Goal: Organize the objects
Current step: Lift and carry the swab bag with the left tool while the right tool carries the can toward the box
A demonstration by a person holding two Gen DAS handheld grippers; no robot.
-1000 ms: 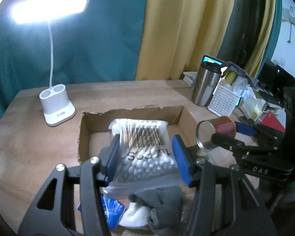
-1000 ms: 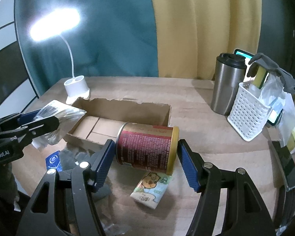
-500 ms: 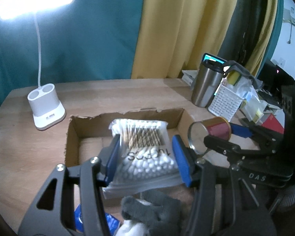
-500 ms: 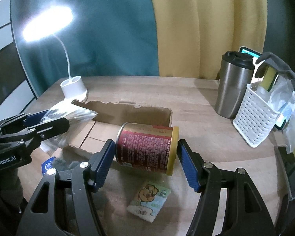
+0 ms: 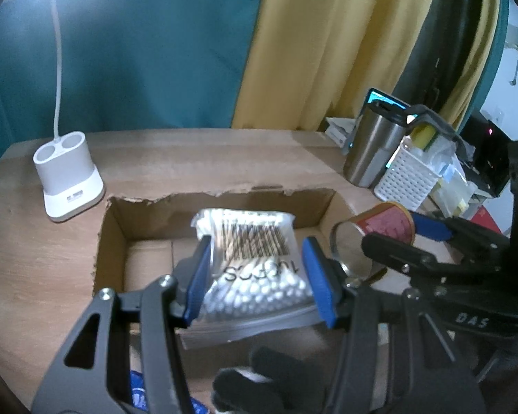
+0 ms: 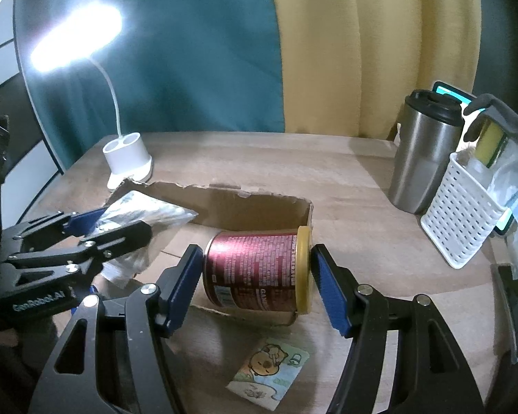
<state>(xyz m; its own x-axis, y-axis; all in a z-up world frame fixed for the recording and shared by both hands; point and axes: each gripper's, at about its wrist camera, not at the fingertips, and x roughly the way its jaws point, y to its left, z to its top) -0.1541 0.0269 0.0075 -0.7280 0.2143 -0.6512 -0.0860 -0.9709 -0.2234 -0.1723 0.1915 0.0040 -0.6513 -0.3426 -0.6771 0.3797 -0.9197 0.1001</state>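
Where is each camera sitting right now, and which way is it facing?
Left wrist: rides behind the left claw, looking forward over the cardboard box; its blue fingers clamp a bag of cotton swabs; the right claw shows at right.
Right wrist: rides behind the right claw, facing the curtain; its fingers clamp a red can lying sideways; the left claw shows at left.
Shared: box, lamp base, steel tumbler, white basket.

"GenRobot.AI" is printed on the left gripper (image 6: 110,227); "DAS" shows on the right gripper (image 5: 390,241).
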